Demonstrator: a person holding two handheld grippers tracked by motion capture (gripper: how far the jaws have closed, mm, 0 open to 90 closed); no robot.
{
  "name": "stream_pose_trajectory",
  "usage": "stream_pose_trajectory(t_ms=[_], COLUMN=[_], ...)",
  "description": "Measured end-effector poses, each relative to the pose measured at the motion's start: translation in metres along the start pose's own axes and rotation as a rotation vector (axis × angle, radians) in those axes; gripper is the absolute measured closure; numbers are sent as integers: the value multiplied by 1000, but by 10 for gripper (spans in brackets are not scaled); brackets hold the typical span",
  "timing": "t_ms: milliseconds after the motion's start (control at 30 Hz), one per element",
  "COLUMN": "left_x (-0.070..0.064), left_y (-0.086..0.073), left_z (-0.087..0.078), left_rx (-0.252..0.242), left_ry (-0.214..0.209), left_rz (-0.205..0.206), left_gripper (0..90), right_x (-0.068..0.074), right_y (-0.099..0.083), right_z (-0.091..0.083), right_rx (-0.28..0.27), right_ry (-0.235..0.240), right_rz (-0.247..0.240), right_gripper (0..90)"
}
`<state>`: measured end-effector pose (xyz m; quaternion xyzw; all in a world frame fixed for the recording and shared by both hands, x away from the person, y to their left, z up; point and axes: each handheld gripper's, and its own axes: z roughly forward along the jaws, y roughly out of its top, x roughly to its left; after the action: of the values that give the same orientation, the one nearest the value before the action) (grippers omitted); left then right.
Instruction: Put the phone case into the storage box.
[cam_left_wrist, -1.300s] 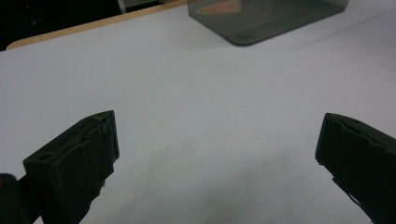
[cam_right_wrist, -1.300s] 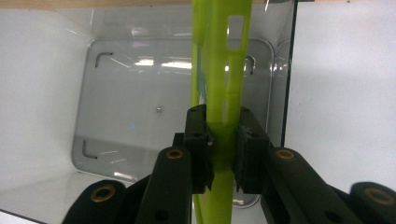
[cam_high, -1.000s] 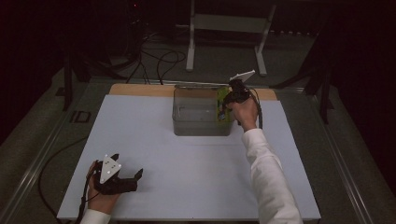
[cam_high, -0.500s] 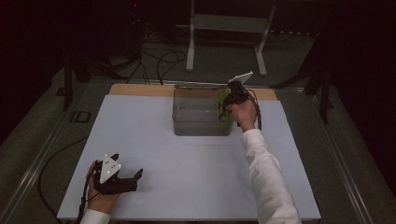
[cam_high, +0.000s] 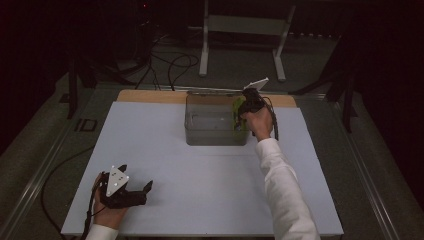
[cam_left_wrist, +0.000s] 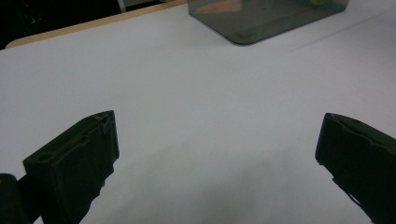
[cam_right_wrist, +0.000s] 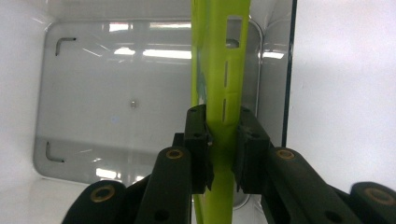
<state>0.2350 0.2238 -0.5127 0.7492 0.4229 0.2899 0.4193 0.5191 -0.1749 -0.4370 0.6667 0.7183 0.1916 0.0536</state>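
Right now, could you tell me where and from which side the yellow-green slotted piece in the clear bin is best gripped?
Grip the yellow-green slotted piece across its thin flat faces, below the slots, coming from above through the open top of the clear bin. It stands on edge near the bin's right wall, so only a downward approach looks clear. The right gripper is clamped on it this way.

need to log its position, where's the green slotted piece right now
The green slotted piece is clamped between the jaws of the right gripper, held inside the clear bin near its right wall, at the far middle of the white table.
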Motion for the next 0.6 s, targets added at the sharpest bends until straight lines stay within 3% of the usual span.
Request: stream_pose_trajectory(t_ms=[600], left_x=[0], left_y=[0], left_z=[-1], left_rx=[-4], left_ry=[1], left_rz=[-3], left_gripper=[0], right_x=[0], right_y=[2], right_z=[5], right_rx=[-14], right_ry=[-3], right_rz=[47], right_gripper=[774])
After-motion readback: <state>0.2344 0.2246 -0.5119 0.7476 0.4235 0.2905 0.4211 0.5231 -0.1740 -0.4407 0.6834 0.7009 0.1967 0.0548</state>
